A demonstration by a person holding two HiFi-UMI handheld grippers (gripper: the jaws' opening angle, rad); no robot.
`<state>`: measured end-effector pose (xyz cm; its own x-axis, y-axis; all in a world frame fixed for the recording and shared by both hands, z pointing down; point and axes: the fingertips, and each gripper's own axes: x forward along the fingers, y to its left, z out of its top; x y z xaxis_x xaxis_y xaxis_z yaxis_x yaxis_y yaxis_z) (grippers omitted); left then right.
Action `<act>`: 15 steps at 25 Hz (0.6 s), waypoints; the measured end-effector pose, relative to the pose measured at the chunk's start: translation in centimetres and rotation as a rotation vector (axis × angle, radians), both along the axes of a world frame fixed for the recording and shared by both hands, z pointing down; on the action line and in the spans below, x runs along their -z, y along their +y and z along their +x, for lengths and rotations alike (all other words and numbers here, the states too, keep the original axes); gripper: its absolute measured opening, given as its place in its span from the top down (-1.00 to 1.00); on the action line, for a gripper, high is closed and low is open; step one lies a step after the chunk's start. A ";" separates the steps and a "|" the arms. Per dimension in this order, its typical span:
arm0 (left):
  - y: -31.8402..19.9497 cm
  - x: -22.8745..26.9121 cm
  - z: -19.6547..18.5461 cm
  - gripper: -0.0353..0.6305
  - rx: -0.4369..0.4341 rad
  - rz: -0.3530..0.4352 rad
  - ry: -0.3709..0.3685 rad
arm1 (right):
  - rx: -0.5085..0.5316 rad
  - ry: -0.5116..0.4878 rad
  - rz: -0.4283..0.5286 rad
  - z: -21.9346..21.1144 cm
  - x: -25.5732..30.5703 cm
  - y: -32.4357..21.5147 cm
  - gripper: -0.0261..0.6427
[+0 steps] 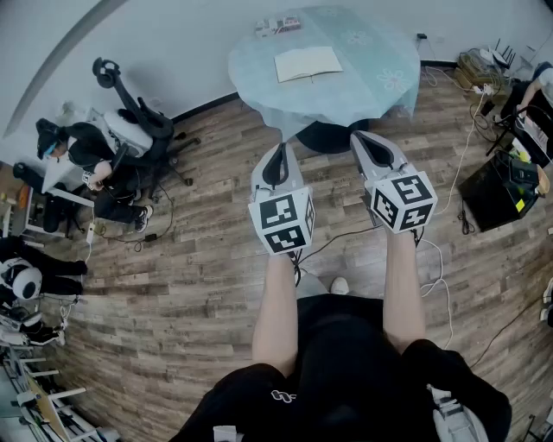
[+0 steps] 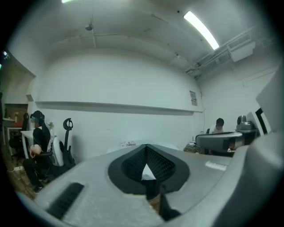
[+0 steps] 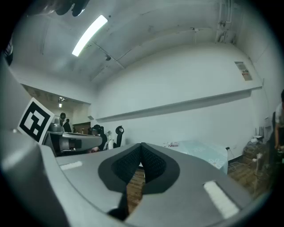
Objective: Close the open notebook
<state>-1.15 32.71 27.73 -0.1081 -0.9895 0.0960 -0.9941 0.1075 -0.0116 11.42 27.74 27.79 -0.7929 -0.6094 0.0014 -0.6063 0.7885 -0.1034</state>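
Observation:
The open notebook lies flat, white pages up, on a round table covered with a pale blue cloth, far ahead in the head view. My left gripper and right gripper are held side by side over the wooden floor, short of the table and pointing toward it. Both are shut with nothing between the jaws. In the left gripper view the left gripper has its dark pads together. The right gripper view shows the right gripper likewise closed, with the blue table beyond. The notebook cannot be made out in either gripper view.
A small printed box sits at the table's far edge, and a dark pedestal base stands under the table. A seated person on an office chair is at the left. Cables and a black case lie at the right.

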 end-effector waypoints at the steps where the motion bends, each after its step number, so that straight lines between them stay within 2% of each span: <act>1: -0.3 0.2 0.3 0.89 0.001 0.011 -0.003 | 0.002 0.003 0.000 0.2 0.0 -0.3 0.89; 5: -1.3 0.3 1.3 0.89 -0.004 0.009 -0.023 | -0.021 0.006 0.000 1.6 0.1 -1.3 0.89; 11: -3.4 0.6 1.7 0.89 -0.020 -0.025 -0.056 | -0.213 -0.054 0.016 6.5 1.9 -5.1 0.89; 15: -4.5 1.4 1.8 0.89 -0.024 -0.020 -0.065 | -0.231 -0.076 0.011 8.0 2.6 -6.5 0.89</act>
<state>0.62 28.25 26.35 -0.0911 -0.9898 0.1097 -0.9935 0.0828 -0.0783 19.44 21.29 25.20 -0.6301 -0.7741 -0.0604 -0.7614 0.6312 -0.1478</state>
